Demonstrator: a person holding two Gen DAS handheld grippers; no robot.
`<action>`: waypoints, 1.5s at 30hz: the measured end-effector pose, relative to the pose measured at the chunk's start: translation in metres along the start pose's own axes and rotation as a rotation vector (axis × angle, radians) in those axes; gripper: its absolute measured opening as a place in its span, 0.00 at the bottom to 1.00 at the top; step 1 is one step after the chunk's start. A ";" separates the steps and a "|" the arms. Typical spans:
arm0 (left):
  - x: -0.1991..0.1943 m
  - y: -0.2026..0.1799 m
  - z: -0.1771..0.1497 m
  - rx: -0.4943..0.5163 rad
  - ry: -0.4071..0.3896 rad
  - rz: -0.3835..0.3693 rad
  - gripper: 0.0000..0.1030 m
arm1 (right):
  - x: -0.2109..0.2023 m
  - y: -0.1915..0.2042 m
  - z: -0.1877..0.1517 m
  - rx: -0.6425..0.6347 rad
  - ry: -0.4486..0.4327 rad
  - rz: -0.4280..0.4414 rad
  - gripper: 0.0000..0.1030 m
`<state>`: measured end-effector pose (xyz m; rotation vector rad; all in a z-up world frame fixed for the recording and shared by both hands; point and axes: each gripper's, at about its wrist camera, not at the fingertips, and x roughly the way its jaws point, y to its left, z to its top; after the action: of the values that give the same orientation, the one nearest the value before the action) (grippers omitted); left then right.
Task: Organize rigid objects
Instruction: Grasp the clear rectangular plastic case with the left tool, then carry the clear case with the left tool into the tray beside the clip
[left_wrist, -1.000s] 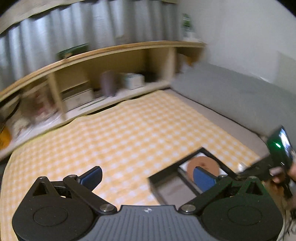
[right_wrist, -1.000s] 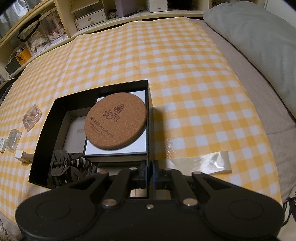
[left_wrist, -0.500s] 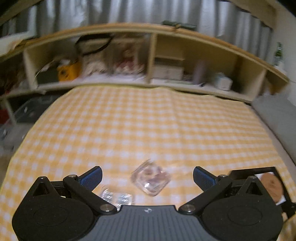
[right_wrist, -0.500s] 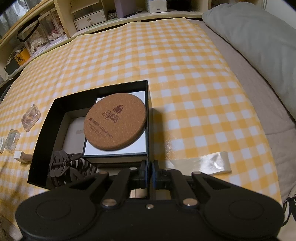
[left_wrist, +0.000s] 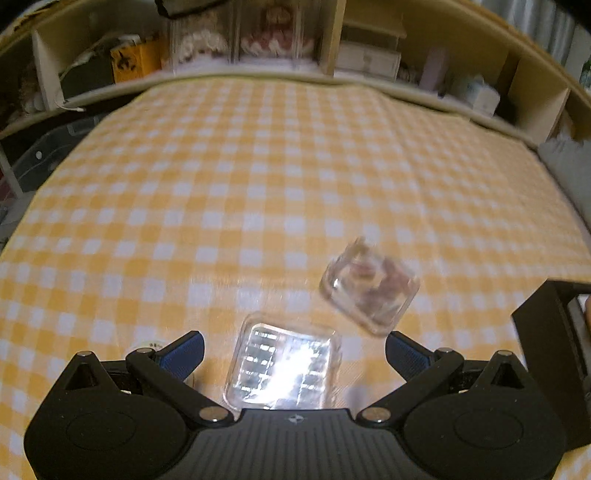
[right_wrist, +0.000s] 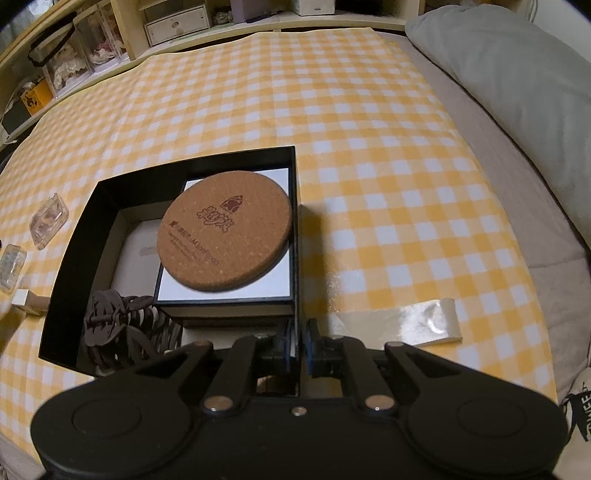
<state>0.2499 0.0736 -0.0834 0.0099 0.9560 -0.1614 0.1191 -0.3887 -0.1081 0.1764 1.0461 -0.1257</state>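
My left gripper (left_wrist: 293, 349) is open. A clear plastic case (left_wrist: 282, 367) lies on the yellow checked cloth between its fingers. A second clear case (left_wrist: 369, 286) lies just ahead to the right. My right gripper (right_wrist: 298, 349) is shut on the near wall of the black box (right_wrist: 295, 236). The box holds a round cork coaster (right_wrist: 223, 234) on a white-topped box, a white item and a dark wooden cutout (right_wrist: 110, 321). Both clear cases also show in the right wrist view, one (right_wrist: 48, 221) left of the box and the other (right_wrist: 11, 266) below it.
A small white block (right_wrist: 26, 301) lies left of the box. A strip of clear tape (right_wrist: 417, 319) lies on the cloth to its right. A grey pillow (right_wrist: 517, 81) lies at the right. Wooden shelves (left_wrist: 332, 48) with boxes run along the far edge.
My left gripper has swung left from the box and lowered over the clear cases, one now between its fingers. My right gripper stays shut on the box wall.
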 end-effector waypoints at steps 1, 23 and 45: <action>0.002 0.000 -0.001 0.009 0.008 0.003 0.99 | 0.000 0.000 0.000 -0.002 -0.001 0.003 0.10; 0.038 -0.017 -0.008 0.151 0.093 0.067 0.72 | -0.008 -0.010 0.003 0.020 -0.022 0.007 0.04; -0.034 -0.117 -0.006 0.008 -0.062 -0.107 0.72 | -0.008 -0.008 0.002 0.023 -0.022 0.008 0.04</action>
<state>0.2096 -0.0374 -0.0517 -0.0387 0.8939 -0.2629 0.1146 -0.3971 -0.1007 0.1995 1.0218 -0.1320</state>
